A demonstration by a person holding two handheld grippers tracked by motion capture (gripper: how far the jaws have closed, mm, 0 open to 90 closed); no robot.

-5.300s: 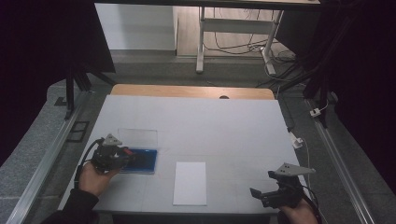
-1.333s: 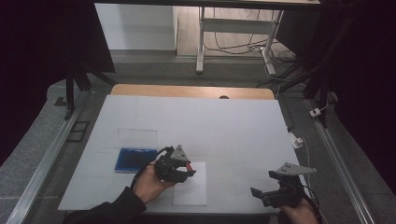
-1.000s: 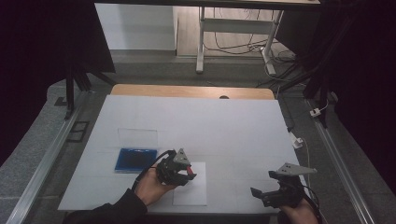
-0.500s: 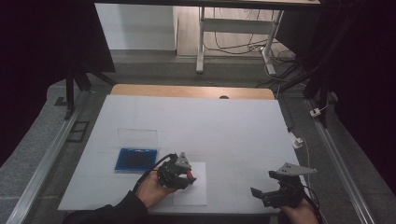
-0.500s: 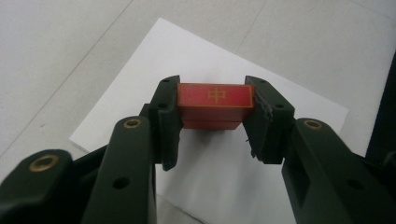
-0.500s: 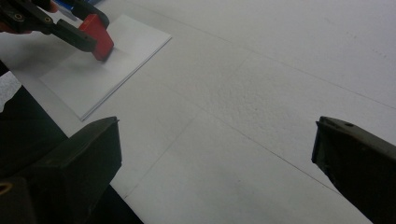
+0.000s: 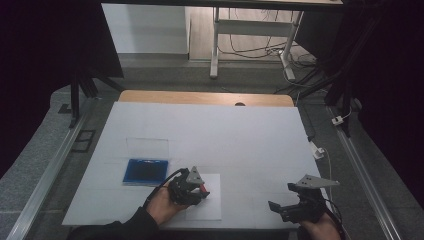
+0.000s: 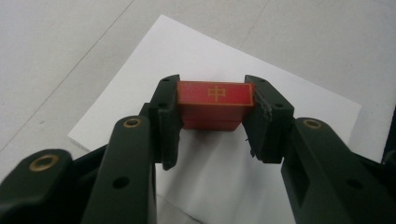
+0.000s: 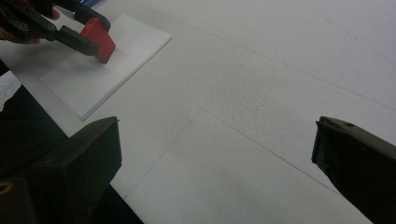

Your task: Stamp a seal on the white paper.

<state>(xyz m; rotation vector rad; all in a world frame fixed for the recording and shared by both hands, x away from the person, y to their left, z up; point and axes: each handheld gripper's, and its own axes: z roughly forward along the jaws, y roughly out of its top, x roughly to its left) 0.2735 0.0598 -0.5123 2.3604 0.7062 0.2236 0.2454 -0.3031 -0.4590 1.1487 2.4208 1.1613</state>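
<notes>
Clamping red stamp block (image 8: 215, 103) crosswise between jaws, left gripper (image 7: 192, 189) hovers over white sheet (image 7: 210, 210) near front table edge. Block's long axis spans jaw gap; stamping face points down at sheet. Blue ink pad (image 7: 145, 171) lies at 10 o'clock from gripper, just beside sheet. Right gripper (image 7: 292, 209) sits at 3 o'clock, well apart, jaws spread, nothing between. Left hand nearer; likely next: press straight down.
</notes>
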